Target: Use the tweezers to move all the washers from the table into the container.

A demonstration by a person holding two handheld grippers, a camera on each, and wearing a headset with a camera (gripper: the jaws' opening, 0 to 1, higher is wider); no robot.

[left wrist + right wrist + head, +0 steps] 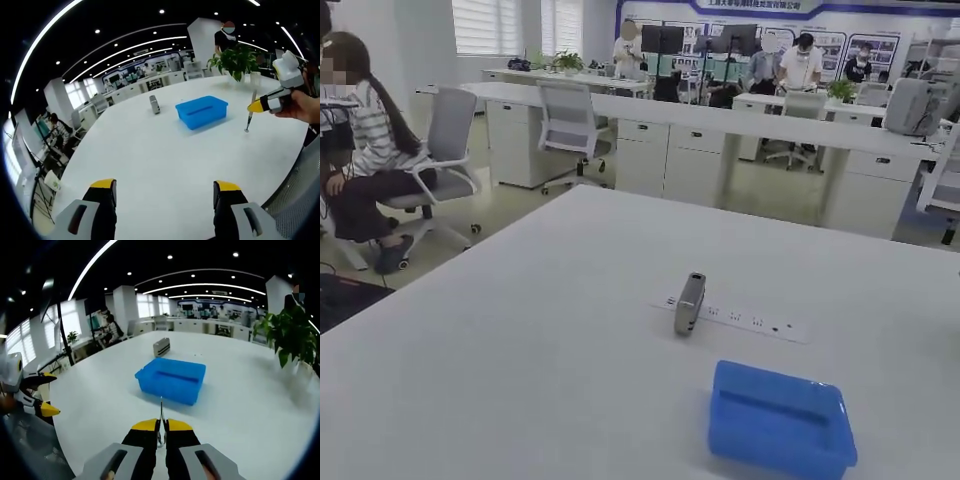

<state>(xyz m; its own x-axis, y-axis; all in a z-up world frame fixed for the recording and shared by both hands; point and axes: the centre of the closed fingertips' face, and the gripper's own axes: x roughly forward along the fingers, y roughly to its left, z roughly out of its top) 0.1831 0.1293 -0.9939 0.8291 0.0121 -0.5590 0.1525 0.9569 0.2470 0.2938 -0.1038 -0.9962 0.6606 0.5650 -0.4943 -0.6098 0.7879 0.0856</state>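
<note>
Two jaws of the right gripper [161,426] are clamping the tweezers [161,412] at the bottom centre of its view, the tips pointing up-frame at the blue container [171,379] on the white table [240,390]. The left gripper [165,189] is holding its jaws wide apart, gripping nothing, with the blue container sitting right of centre in its view.
</note>
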